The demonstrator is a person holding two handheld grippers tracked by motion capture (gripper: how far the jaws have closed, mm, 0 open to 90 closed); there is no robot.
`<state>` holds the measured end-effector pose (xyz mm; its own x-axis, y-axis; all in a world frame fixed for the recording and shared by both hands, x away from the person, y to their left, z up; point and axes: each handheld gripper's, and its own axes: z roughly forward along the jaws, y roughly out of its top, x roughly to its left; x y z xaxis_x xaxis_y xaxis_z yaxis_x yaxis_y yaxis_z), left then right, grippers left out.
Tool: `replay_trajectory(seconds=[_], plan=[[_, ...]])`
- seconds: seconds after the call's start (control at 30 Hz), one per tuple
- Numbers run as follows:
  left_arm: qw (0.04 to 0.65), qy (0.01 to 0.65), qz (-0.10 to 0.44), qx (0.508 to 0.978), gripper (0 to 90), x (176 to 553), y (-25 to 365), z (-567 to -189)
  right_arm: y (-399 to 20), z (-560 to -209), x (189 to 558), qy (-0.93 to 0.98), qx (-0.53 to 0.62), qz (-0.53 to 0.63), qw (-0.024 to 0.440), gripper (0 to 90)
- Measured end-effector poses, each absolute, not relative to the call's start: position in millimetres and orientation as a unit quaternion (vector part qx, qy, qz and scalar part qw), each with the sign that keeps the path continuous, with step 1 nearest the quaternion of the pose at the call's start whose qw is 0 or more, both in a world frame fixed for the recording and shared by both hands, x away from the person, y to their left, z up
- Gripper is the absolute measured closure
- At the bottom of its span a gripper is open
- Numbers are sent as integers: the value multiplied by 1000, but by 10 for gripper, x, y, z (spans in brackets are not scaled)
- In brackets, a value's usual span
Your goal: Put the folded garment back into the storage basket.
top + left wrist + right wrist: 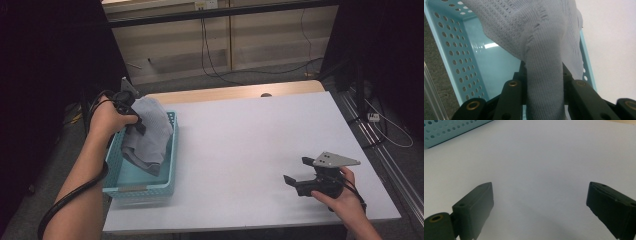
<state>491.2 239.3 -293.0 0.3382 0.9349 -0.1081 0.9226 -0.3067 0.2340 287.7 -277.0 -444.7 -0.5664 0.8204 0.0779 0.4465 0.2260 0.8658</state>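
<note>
Grey-blue knitted cloth [150,131] hangs from the left gripper [131,116], held above the turquoise perforated plastic basket [168,181] at the left edge of the white table [250,150]. In the left gripper view the black jaws are pinched on a gathered fold of the cloth [544,82]; the fabric runs up between them and spreads wide beyond, with the basket's floor [496,67] and holed wall directly behind it. Grip reads as firm: the fold is squeezed narrow where the pads meet it.

Relation that matters: the cloth's long axis is roughly vertical, drooping from the grip down into the basket. Its lower end appears to reach the basket's floor or lie just above it; cannot tell which from the high view. The basket's long axis runs away from the person, and the cloth hangs over its far half, near the table-side wall.

Right gripper [298,176] rests low over the table's near right part, well apart from basket and cloth. Jaws spread wide, nothing between them; the right gripper view looks along bare table toward a corner of the basket [451,130] at upper left.

Judgement: the left hand is the only one placed to act. The cloth is either going in or coming out; in either case the move is mostly vertical, and the risk is the hem catching on the basket's rim.
</note>
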Motion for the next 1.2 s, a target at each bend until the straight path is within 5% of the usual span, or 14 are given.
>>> replay_trajectory(seconds=[1.2], plan=[[135,572,-6,809,729,4758,2418,-3114,-2754,-4459,2877,758,417,459,202,76]])
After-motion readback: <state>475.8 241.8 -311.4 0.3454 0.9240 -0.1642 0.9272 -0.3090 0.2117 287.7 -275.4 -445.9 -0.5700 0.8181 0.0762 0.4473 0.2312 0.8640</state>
